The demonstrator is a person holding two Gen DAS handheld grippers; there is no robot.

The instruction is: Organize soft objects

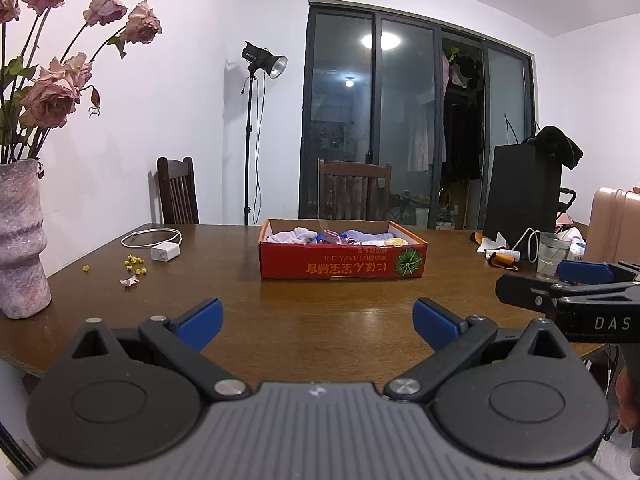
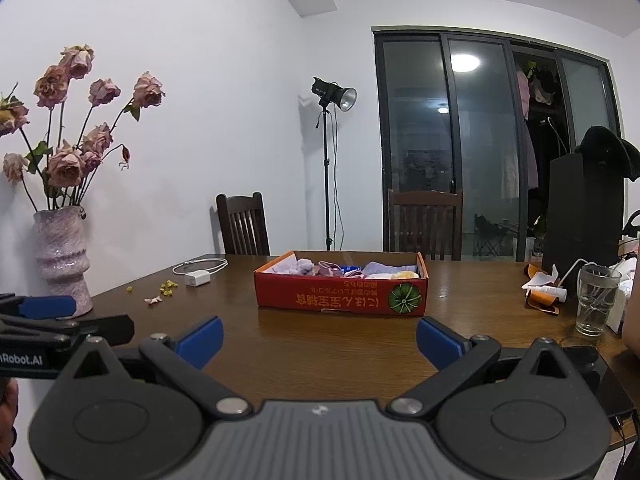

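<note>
A shallow red cardboard box stands on the brown wooden table, ahead of both grippers. Soft items lie inside it: pale purple, pink and lavender cloths and a yellowish piece. The box also shows in the right wrist view, with the cloths inside. My left gripper is open and empty, held over the near table, short of the box. My right gripper is open and empty, beside the left one. Each gripper shows at the edge of the other's view.
A pink vase of dried roses stands at the left edge. A white charger with cable and yellow crumbs lie left of the box. A glass, papers and a black bag are at the right. Two chairs stand behind.
</note>
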